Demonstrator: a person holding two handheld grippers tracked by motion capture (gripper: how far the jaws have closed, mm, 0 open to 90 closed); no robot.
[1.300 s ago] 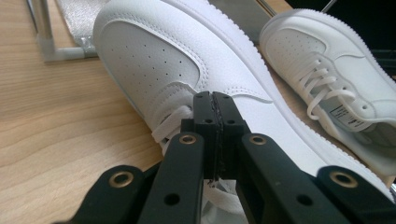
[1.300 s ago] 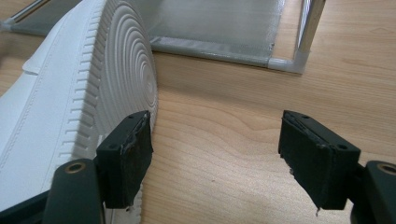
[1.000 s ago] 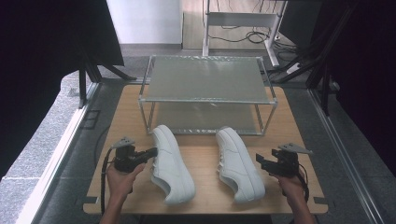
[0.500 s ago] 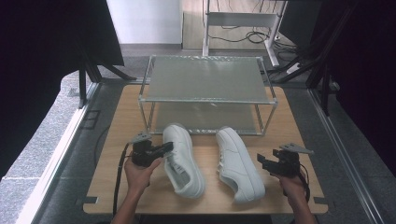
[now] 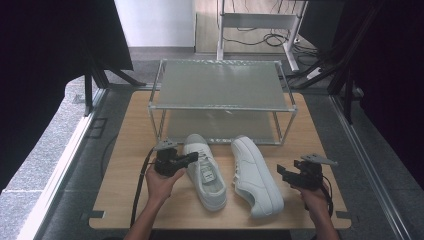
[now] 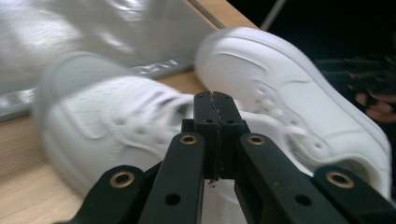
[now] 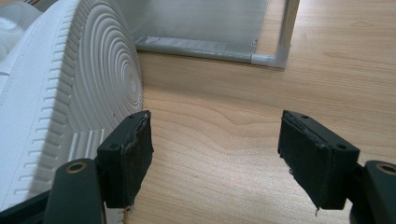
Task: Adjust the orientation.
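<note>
Two white sneakers lie on the wooden table in front of a metal rack. My left gripper (image 5: 192, 159) (image 6: 215, 100) is shut, its tips against the upper of the left sneaker (image 5: 206, 172) (image 6: 107, 126); I see nothing between the pads. The right sneaker (image 5: 256, 176) (image 6: 289, 93) is tipped on its side, and its ribbed sole (image 7: 88, 88) faces my right gripper (image 5: 284, 174) (image 7: 217, 140). That gripper is open just right of the sole, with bare wood between its fingers.
A two-shelf metal rack (image 5: 220, 106) stands at the back of the table (image 5: 125, 150), close behind the sneakers' toes; its corner post (image 7: 287, 28) rises ahead of the right gripper. Dark floor and cables lie beyond the table's edges.
My left gripper has moved right and toward the rack. The left sneaker has shifted with it, closer to the right sneaker. The right gripper has stayed put.
</note>
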